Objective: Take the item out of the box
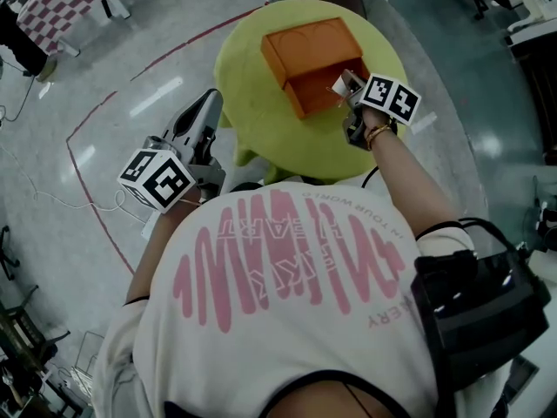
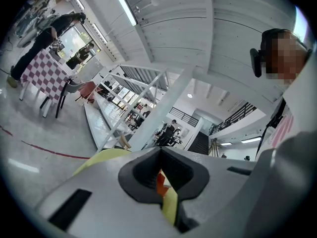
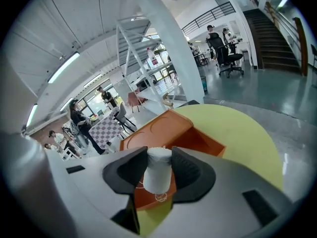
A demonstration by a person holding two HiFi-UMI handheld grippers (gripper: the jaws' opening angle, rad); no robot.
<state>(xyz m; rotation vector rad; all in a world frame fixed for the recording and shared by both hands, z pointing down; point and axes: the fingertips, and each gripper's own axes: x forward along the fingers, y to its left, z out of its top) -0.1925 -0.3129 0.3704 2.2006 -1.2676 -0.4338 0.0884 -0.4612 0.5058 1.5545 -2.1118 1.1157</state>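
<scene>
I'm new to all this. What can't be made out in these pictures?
- Inside of the orange box: in the head view it is partly covered by the right gripper. In the right gripper view it is blocked by the white roll it holds. Whether anything is left inside cannot be told.
- Table: the near edge is hidden by the person's shirt in the head view.
- Left gripper view: the box and table show only as a sliver between the left gripper's shut jaws.

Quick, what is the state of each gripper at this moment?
Left gripper: closed, holding nothing.
Right gripper: closed on a white spool.
</scene>
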